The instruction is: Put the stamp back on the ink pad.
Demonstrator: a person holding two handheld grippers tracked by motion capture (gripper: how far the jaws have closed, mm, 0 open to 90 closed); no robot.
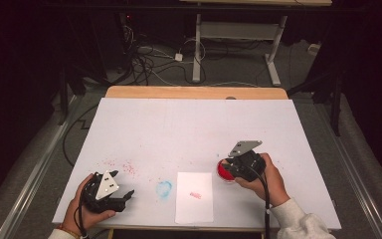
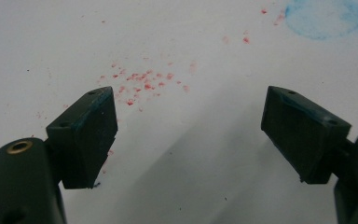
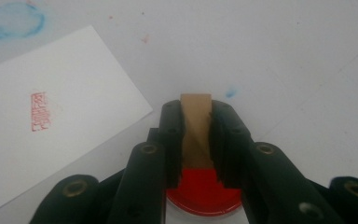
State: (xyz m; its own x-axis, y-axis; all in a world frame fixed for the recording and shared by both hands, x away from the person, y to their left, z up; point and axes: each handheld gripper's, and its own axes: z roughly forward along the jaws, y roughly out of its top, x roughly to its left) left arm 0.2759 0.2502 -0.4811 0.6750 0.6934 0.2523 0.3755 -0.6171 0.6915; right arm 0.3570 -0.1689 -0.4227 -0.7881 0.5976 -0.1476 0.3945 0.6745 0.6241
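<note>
Right tool (image 3: 196,140), clamped on a wooden stamp (image 3: 196,126) over the red ink pad (image 3: 200,196), could be tilted, so ink is picked up unevenly.

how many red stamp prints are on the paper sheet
1: a single red stamp print near the middle of the paper sheet, left of the red ink pad.

the sheet of paper (image 1: 194,197) lies at the table's (image 1: 194,124) near edge. just right of the sheet sits the ink pad (image 1: 224,171), with the right gripper (image 1: 234,169) over it, clamping the stamp block (image 3: 196,130), perhaps touching the pad. well left of the sheet rests the left gripper (image 1: 124,195).
</note>
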